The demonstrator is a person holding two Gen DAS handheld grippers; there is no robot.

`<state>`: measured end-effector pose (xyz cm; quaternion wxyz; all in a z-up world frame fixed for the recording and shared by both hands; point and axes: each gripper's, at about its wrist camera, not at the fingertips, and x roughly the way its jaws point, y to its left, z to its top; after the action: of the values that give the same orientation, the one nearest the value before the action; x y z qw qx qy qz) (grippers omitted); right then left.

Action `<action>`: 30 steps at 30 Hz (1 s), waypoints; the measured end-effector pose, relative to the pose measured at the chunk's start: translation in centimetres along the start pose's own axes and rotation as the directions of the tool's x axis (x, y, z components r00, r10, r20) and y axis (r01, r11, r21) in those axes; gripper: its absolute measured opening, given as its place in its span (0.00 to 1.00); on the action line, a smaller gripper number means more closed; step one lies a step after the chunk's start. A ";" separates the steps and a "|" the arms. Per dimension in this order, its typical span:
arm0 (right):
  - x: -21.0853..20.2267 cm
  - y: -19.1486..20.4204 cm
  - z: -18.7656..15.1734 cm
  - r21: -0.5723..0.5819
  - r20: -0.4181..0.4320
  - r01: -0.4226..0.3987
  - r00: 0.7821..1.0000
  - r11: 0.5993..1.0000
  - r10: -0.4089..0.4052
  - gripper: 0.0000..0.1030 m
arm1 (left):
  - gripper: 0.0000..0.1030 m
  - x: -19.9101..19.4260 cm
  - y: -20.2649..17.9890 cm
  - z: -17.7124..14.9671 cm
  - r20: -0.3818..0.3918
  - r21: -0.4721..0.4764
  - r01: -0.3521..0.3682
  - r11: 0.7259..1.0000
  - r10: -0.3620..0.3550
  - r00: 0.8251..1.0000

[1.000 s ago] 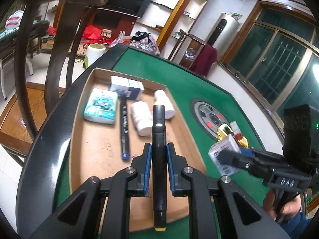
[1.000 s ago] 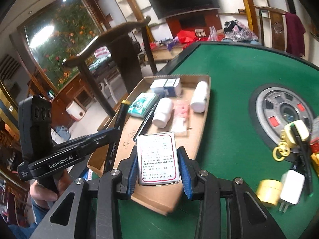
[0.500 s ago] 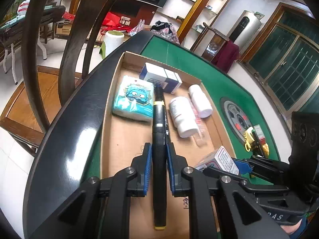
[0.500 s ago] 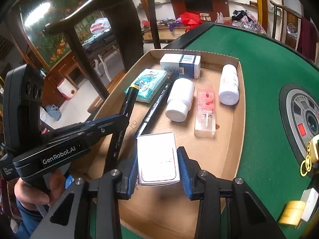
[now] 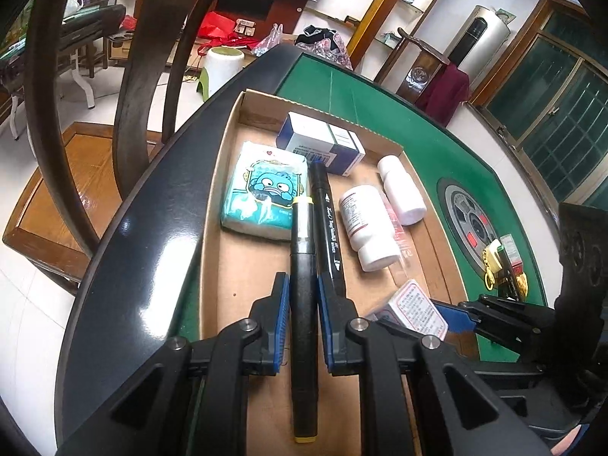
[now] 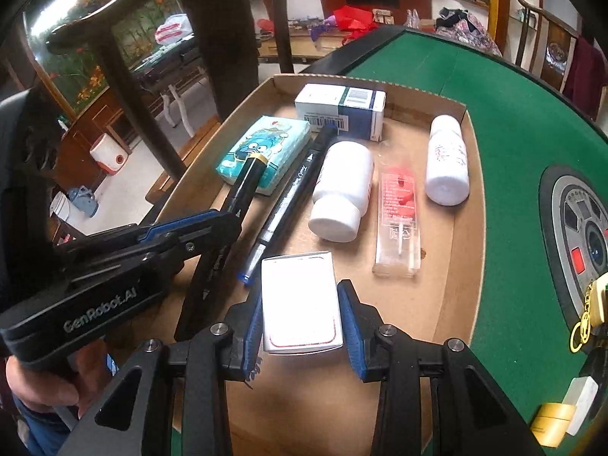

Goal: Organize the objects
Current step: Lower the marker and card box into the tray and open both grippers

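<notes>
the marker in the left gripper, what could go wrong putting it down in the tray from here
The held marker hangs close beside the marker already lying in the cardboard tray; lowering it may knock that one. Its tip is over the tissue pack, so it might land propped. The right gripper with its white box crowds alongside.

White lettering reading "GenRobot.AI" is showing on the black handheld left gripper [image 6: 212, 228], at the right-wrist frame's lower left.
</notes>
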<state>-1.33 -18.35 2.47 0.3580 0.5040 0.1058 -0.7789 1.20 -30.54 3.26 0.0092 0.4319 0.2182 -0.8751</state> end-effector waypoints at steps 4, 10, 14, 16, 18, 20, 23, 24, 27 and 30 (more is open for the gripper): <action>0.4 0.1 0.3 0.013 -0.002 -0.005 1.000 1.000 0.005 0.41 | 0.14 0.2 0.0 0.3 -0.016 0.008 0.006 1.000 -0.006 1.000; 0.5 -0.5 0.3 0.037 -0.002 -0.016 1.000 0.999 0.016 0.42 | 0.16 0.2 0.1 0.2 -0.024 0.022 0.009 1.000 -0.008 1.000; 0.0 -0.7 0.3 0.042 0.006 -0.023 1.000 0.999 0.023 0.44 | 0.22 -0.1 -0.1 0.1 -0.023 0.033 0.027 0.999 -0.026 0.999; -0.2 -0.7 0.1 0.044 0.007 -0.027 1.000 0.999 0.027 0.45 | 0.30 -0.2 -0.2 0.1 -0.023 0.036 0.040 0.999 -0.039 0.999; -0.4 -0.9 -0.1 0.051 0.009 -0.031 0.999 0.998 0.031 0.46 | 0.31 -0.2 -0.5 0.1 -0.027 0.044 0.042 0.998 -0.041 0.999; -0.4 -0.9 -0.4 0.052 0.013 -0.038 0.999 0.998 0.038 0.47 | 0.32 -0.3 -0.9 0.0 -0.029 0.062 0.046 0.997 -0.044 0.999; -1.0 -1.0 -0.8 0.049 0.029 -0.036 0.999 0.998 0.034 0.48 | 0.34 -0.5 -1.4 -0.2 -0.035 0.079 0.086 0.993 -0.084 0.996; -1.2 -1.1 -1.0 0.047 0.034 -0.037 0.999 0.998 0.035 0.48 | 0.34 -0.6 -1.6 -0.2 -0.036 0.082 0.101 0.991 -0.098 0.995; -2.6 -1.5 -1.5 0.053 0.066 -0.041 0.997 0.998 0.037 0.49 | 0.38 -1.1 -1.8 -0.3 -0.010 0.075 0.057 0.996 -0.057 0.998; -4.4 -2.3 -1.8 0.064 0.107 -0.070 0.992 0.995 0.063 0.49 | 0.38 -1.8 -1.5 -0.2 0.002 0.060 0.042 0.997 -0.042 0.999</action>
<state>-0.58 -13.75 4.94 0.3715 0.4775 0.0435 -0.7951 2.19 -29.41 5.04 -0.0219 0.4257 0.2011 -0.8820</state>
